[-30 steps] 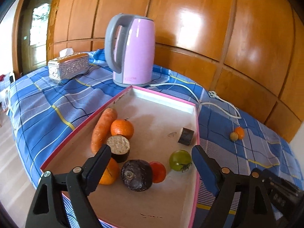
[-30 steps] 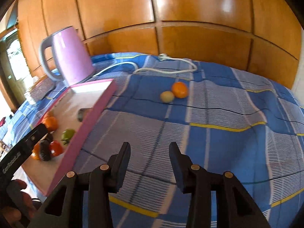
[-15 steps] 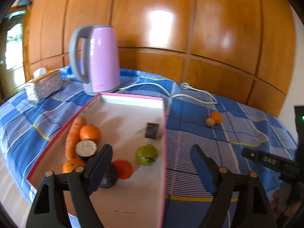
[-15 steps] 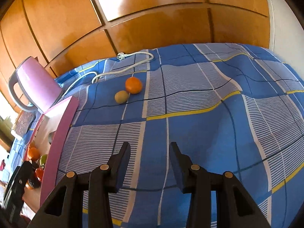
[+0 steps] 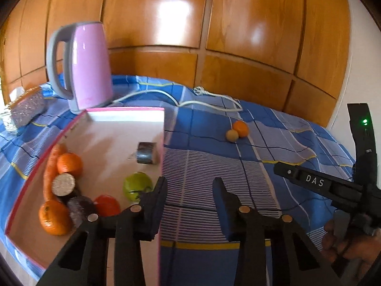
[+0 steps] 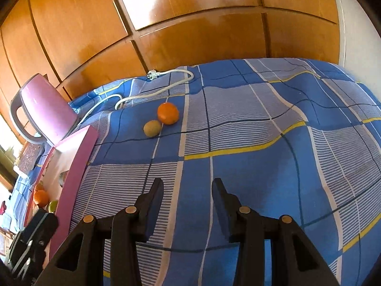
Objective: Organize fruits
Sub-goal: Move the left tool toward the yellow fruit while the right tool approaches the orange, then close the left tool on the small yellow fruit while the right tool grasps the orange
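Left wrist: left hand-held gripper [image 5: 189,191] closing, empty, over tray [image 5: 126,114] edge | right hand-held gripper [image 6: 188,194] parted, empty

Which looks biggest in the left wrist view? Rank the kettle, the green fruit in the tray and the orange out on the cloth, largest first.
1. kettle, by far
2. green fruit
3. orange

The green fruit lies nearer the camera than the orange, so their true sizes may differ less than they look.

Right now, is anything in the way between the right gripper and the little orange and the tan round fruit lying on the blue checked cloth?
Nothing visible: only bare blue checked cloth lies between the right gripper and the small orange and tan round fruit.
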Motion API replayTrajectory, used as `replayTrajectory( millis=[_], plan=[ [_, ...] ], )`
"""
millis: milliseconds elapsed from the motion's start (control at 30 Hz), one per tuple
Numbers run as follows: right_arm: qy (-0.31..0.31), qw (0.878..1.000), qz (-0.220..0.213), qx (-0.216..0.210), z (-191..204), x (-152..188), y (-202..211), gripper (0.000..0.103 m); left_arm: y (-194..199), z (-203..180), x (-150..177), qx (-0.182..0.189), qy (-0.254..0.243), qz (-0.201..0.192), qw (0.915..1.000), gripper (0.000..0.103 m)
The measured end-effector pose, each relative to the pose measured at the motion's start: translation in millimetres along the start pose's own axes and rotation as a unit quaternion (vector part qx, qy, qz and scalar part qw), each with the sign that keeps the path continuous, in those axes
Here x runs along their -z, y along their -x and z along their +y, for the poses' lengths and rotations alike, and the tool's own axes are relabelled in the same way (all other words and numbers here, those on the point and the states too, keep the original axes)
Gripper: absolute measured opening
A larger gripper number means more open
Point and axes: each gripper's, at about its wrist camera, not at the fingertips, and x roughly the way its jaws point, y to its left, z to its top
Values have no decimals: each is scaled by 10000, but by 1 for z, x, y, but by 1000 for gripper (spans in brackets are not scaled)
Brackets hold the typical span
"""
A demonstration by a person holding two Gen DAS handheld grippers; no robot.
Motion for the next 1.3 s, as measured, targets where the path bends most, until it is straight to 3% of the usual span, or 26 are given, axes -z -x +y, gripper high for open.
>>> replayTrajectory(
  millis=[367,433,700,933,1067,1167,1300],
  plan=[
    [-102,9991,104,-388,2,-15,-14,43,-38,-24,-27,397,35,301,9988,33],
    [-89,9991,123,-405,2,-19,-17,43,-47,-28,-31,434,58,357,9984,29],
    [71,9987,97,-493,4,-43,-34,30,-88,-42,-54,673,218,688,9951,16],
    [31,9986,125,-518,-3,-66,-57,25,-125,-45,-73,833,418,930,9913,16],
    [-100,9973,120,-716,-9,-78,-66,25,-137,-45,-80,995,499,876,9899,16],
    [-140,9952,101,-965,-9,-86,-72,27,-144,-49,-80,1180,450,905,9879,22],
    [124,9946,199,-1011,7,-93,-84,27,-150,-58,-79,1143,317,929,9886,26]
  ],
)
